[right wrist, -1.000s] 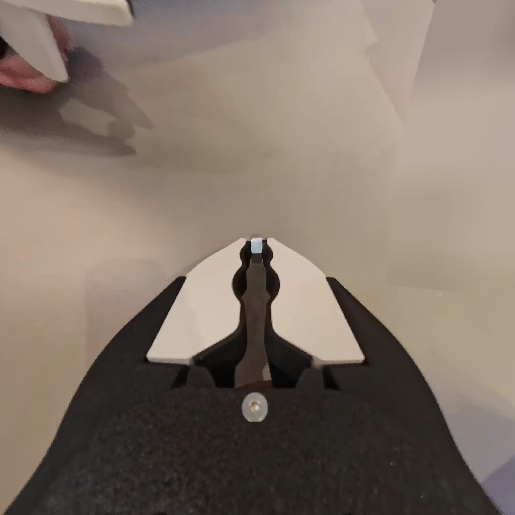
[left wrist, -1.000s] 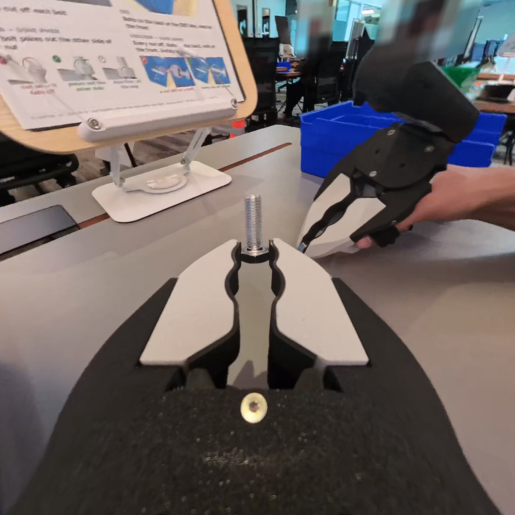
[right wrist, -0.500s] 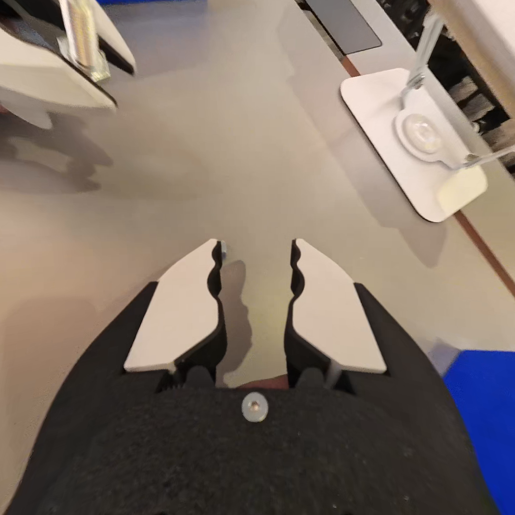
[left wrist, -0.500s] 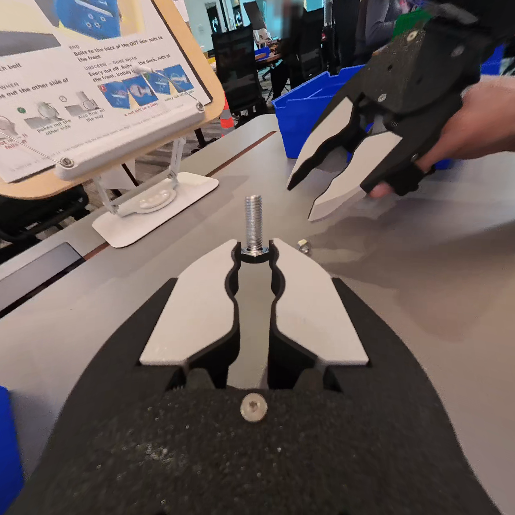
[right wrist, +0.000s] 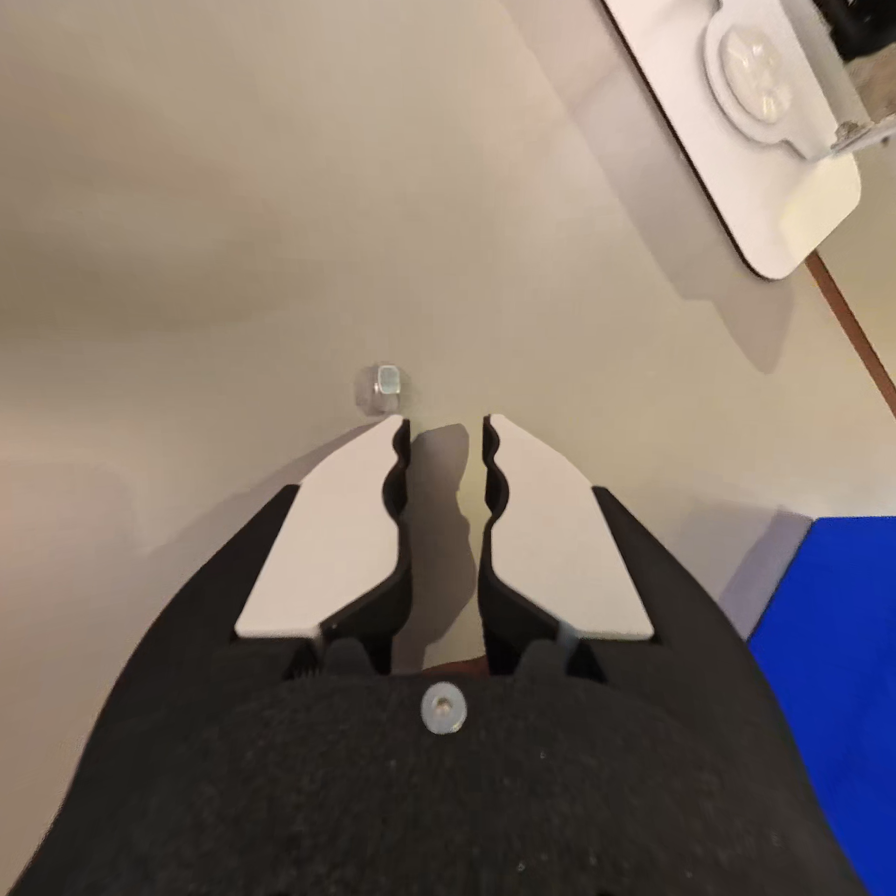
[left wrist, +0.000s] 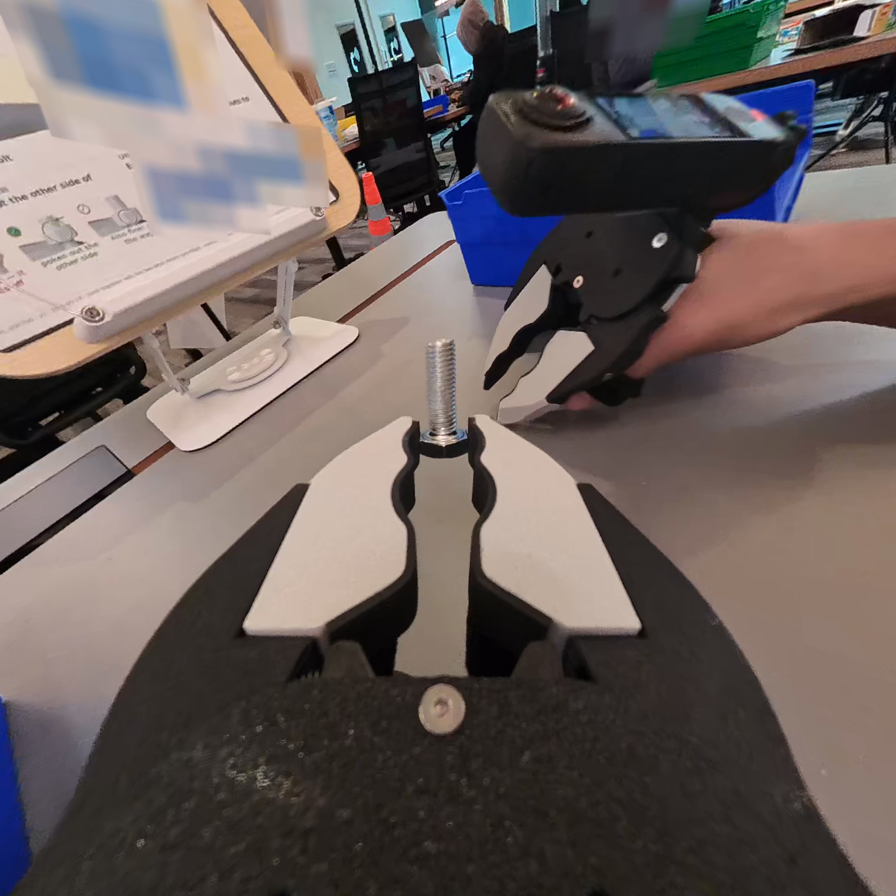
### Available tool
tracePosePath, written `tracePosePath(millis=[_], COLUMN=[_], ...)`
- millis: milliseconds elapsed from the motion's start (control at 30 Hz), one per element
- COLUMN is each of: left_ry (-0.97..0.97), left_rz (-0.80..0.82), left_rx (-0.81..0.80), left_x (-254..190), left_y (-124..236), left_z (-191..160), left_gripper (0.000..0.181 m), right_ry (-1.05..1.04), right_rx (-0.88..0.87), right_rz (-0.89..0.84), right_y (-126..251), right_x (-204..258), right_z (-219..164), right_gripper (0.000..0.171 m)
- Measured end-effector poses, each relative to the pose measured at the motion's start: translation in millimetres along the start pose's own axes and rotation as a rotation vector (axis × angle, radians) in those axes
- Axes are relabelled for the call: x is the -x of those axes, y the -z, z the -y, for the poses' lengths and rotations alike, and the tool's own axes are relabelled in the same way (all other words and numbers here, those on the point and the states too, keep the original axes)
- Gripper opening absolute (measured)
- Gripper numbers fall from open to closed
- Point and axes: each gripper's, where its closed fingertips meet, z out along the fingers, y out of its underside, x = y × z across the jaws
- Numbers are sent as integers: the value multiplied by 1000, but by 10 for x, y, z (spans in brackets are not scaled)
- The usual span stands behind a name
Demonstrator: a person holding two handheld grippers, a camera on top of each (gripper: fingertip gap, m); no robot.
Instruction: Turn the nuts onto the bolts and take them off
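Bolt upright in left gripper jaws (head hidden); right gripper jaws apart, nut loose nearby.

Bolt: bright metal, threaded shank, shiny. Nut: bright metal, glossy facets. Left gripper: fingers faced in matt pale-grey smooth plastic, with black inner edges; body black, rough and grainy, with a dull metal screw. Right gripper: same matt pale faces and coarse black body. Table: smooth matt grey. Board: pale wood edge, carrying a printed paper sheet. Stand base: smooth white. Bin: glossy blue plastic
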Motion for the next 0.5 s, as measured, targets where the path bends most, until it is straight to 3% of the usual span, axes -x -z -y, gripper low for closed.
tracePosePath(millis=[133, 233, 333, 500], left_ry=[58, 122, 140, 153], left_rz=[-4, -26, -35, -38], left_rx=[2, 15, 24, 38], left_x=[48, 81, 89, 104], left_y=[-1, -29, -45, -84], left_z=[-36, -80, -95, -115], left_gripper=[18, 18, 18, 18], right_ry=[-34, -20, 3, -189], right_rx=[-44, -80, -104, -126], right_rz=[9, 108, 130, 252], right_y=[92, 95, 92, 63], right_x=[-108, 5, 51, 229], right_z=[-26, -26, -42, 96], right_gripper=[30, 38, 33, 42])
